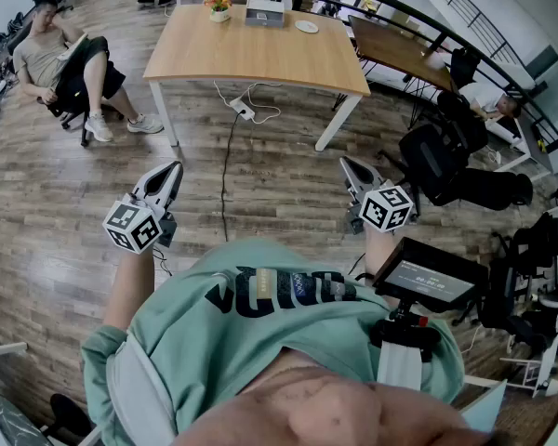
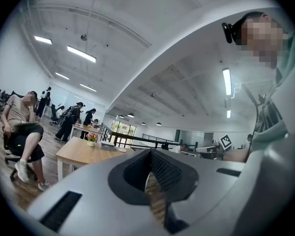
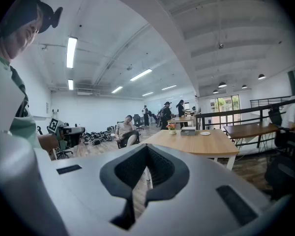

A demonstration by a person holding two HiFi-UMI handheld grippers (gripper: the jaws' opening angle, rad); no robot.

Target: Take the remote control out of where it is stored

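Jaws pressed together, empty, on left gripper [image 1: 171, 169] and right gripper [image 1: 348, 163], wooden table [image 1: 260, 59] well ahead

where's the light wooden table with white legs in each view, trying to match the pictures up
Head view: the light wooden table with white legs is at top centre, seen from above.
Left gripper view: table at lower left, seen from the side.
Right gripper view: table just right of centre, at mid height.
Shared landmark: the small pot of orange flowers standing on the table in all three views.
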